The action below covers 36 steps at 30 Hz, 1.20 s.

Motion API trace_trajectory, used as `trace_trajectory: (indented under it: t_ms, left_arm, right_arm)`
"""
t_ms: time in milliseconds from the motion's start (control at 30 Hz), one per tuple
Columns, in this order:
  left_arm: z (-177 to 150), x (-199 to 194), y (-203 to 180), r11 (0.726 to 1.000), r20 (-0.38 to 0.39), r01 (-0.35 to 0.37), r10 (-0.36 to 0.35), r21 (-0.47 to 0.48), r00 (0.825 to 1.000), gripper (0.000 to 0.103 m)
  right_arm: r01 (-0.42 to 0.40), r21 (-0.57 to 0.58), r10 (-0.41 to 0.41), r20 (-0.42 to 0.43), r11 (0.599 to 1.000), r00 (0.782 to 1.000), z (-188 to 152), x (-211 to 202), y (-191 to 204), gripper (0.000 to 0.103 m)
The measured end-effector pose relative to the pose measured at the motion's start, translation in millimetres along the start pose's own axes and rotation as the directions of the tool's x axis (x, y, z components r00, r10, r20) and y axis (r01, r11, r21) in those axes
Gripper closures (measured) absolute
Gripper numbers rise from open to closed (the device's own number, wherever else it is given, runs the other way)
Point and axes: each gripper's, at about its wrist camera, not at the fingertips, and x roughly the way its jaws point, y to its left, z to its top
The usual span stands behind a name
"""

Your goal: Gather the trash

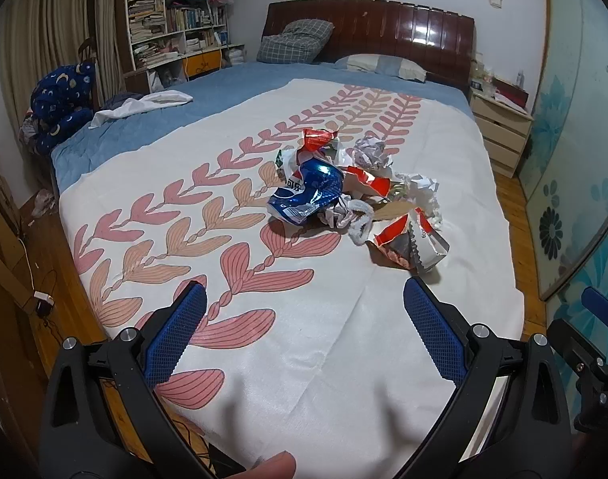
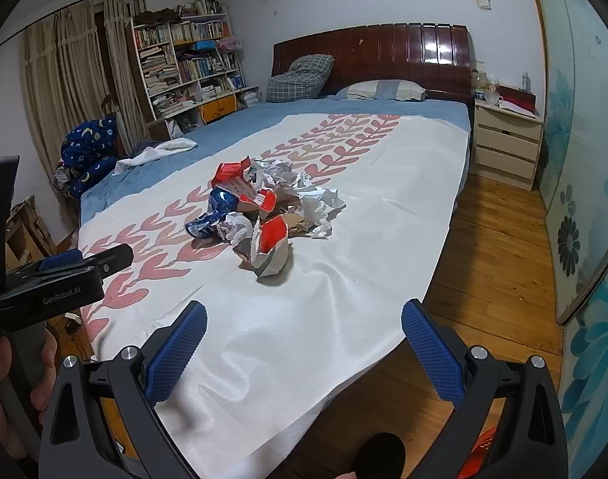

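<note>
A pile of trash lies in the middle of the white leaf-patterned sheet on the bed. It holds a crushed blue foil bag, red and white wrappers and crumpled paper balls. The pile also shows in the right wrist view. My left gripper is open and empty, above the sheet's near end, short of the pile. My right gripper is open and empty, over the bed's near right corner. The left gripper's body shows at the left of the right wrist view.
A dark wooden headboard and pillows are at the far end. A bookshelf stands at the back left, a bedside drawer unit at the right. Wood floor runs along the bed's right side. Something red lies below the right gripper.
</note>
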Motion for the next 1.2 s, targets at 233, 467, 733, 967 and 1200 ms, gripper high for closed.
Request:
trace_trajectory:
  t_ms: [233, 467, 733, 967, 1200]
  left_arm:
    - [-0.5, 1.0, 0.5, 1.0, -0.002, 0.0, 0.0, 0.0, 1.0, 0.005]
    - [-0.8, 1.2, 0.4, 1.0, -0.003, 0.0, 0.0, 0.002, 1.0, 0.005]
    - [-1.5, 1.9, 0.3, 1.0, -0.002, -0.002, 0.002, 0.001, 1.0, 0.005]
    - [-0.6, 2.0, 0.4, 1.0, -0.006, -0.004, 0.004, 0.0, 1.0, 0.005]
    - [-0.5, 1.7, 0.5, 1.0, -0.004, -0.003, 0.003, 0.001, 1.0, 0.005]
  right_arm:
    - [-0.003, 0.0, 0.003, 0.0, 1.0, 1.0, 0.0, 0.3, 0.6, 0.007]
    - [0.003, 0.014, -0.003, -0.005, 1.0, 1.0, 0.2, 0.1, -2.2, 0.007]
    - [0.003, 0.024, -0.003, -0.007, 1.0, 1.0, 0.9, -0.4, -5.6, 0.007]
    - [-0.02, 0.012, 0.02, 0.008, 1.0, 1.0, 1.5, -3.2, -3.6, 0.007]
    - [-0.015, 0.011, 0.015, 0.003, 1.0, 1.0, 1.5, -3.0, -3.1, 0.007]
